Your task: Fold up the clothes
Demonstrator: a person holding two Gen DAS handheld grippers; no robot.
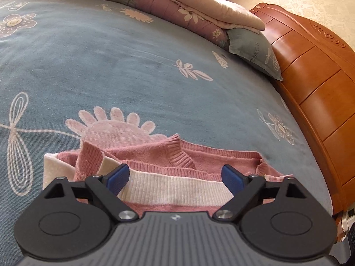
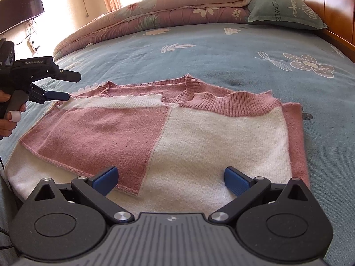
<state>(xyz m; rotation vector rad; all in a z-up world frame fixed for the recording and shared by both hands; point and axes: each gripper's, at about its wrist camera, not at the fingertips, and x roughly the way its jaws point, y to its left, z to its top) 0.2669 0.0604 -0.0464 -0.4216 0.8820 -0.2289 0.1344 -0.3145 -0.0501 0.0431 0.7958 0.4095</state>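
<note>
The pink-and-cream knit sweater (image 2: 168,133) lies flat on the blue floral bedsheet (image 2: 221,51), filling the centre of the right wrist view; sleeves look already folded in over the body, a pink panel on the left half, a cream one on the right. Its long axis in that view runs left-right, w/ the ribbed neckline (image 2: 188,90) at the far edge, upper centre, and the hem at the bottom of frame nearest the right gripper (image 2: 170,180). That gripper sits over the hem edge, lower centre, jaws spread wide, blue pads clear of the knit as far as I can tell, nothing held. The left gripper (image 2: 62,86) comes in from the left edge of the frame at mid height, a hand on its grip, tip just beside the sweater's far-left shoulder corner; contact can't be confirmed. In the left wrist view the left gripper (image 1: 176,178) is also wide open & empty, w/ the cream band and pink collar rib between and beyond its 2 pads (image 1: 118,176). Judgement: next fold likely turns on hem-to-neck, so the right gripper is nearer the hem, the left nearer the shoulder edge. Pillow (image 2: 286,11) and quilt (image 2: 155,17) are well apart, upper frame.
</note>
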